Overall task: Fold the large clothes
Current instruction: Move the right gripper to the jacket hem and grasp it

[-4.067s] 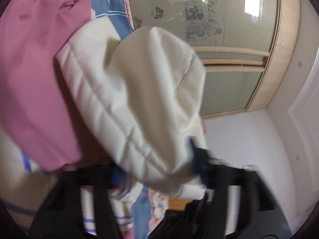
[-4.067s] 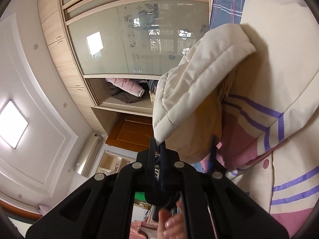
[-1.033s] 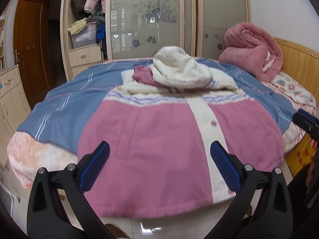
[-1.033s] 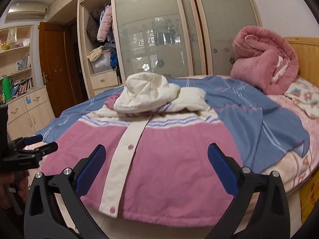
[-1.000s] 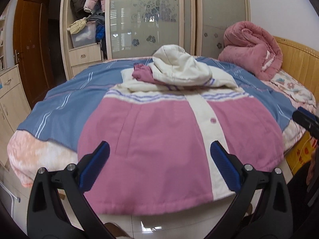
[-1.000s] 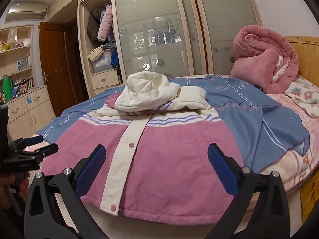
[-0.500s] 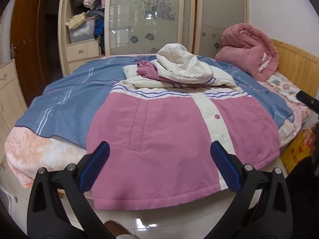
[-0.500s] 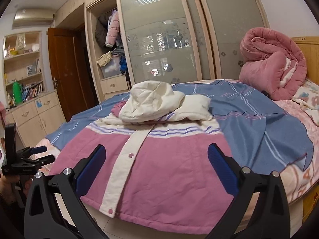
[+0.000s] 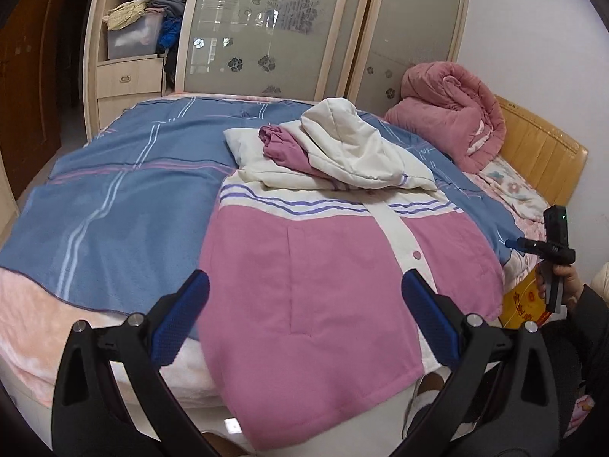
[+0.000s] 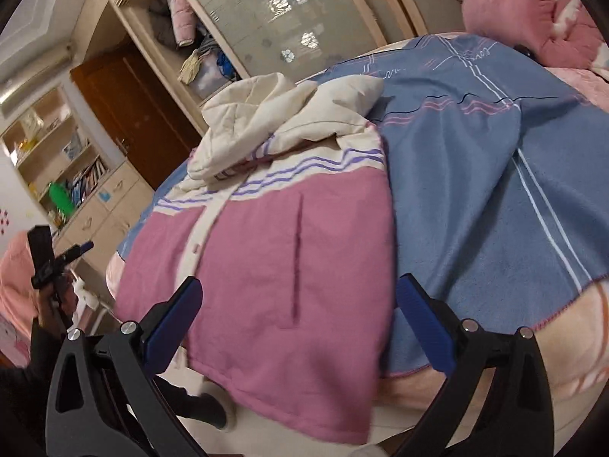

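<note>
With both the left gripper [image 9: 304, 314] and right gripper [image 10: 297, 321] spread empty, the coat [image 9: 323, 285] (hem overhanging the bed [image 9: 114, 190]) could slide floorward if tugged unevenly

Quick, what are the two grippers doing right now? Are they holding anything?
Left gripper: open, holding nothing, above the pink jacket.
Right gripper: open, holding nothing.
</note>
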